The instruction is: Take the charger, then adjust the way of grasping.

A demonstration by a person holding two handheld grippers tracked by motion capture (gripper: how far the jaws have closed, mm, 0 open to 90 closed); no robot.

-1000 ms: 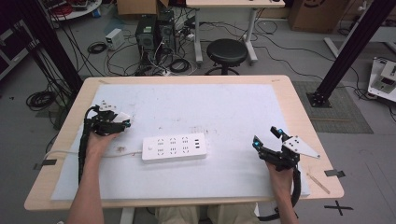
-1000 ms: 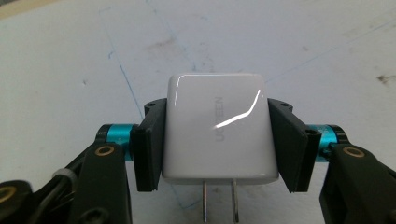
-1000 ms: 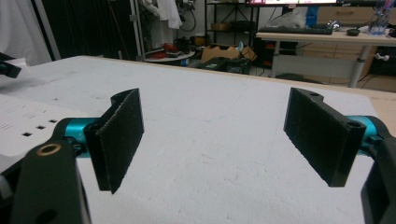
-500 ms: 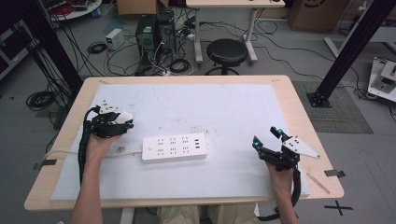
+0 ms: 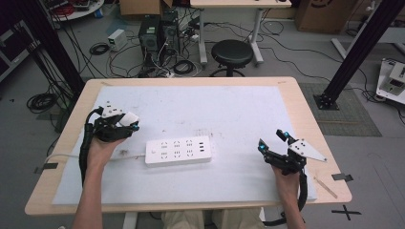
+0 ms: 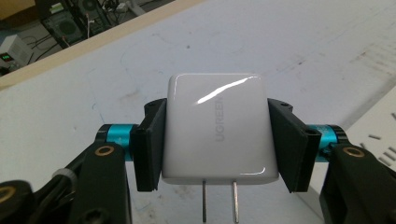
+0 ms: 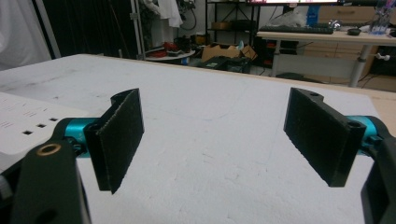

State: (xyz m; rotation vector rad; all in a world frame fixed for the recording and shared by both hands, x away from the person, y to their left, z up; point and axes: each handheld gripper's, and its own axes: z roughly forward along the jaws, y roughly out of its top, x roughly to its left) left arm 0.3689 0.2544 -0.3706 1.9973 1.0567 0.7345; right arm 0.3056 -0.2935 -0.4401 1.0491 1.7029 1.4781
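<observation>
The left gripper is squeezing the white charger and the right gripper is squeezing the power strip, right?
Not quite. The left gripper does squeeze the white charger, but the right gripper holds nothing: the right gripper view shows its jaws wide apart, with the power strip lying on the table beside it.

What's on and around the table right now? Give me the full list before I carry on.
Charger: 1, white, two prongs, clamped between the left gripper's jaws above the mat.
Power strip: 1, white, flat on the mat at centre-left, its cord running off to the left.
Mat: 1, pale, scuffed, covering most of the table.
Table: 1, light wood.
Stool: 1, black, on the floor beyond the far edge.
Computer towers: 2, black, floor behind, among cables.
Left gripper: 1, black with blue, left of the strip, shut on the charger.
Right gripper: 1, black with blue, at the mat's right, jaws wide apart with nothing between them.
</observation>
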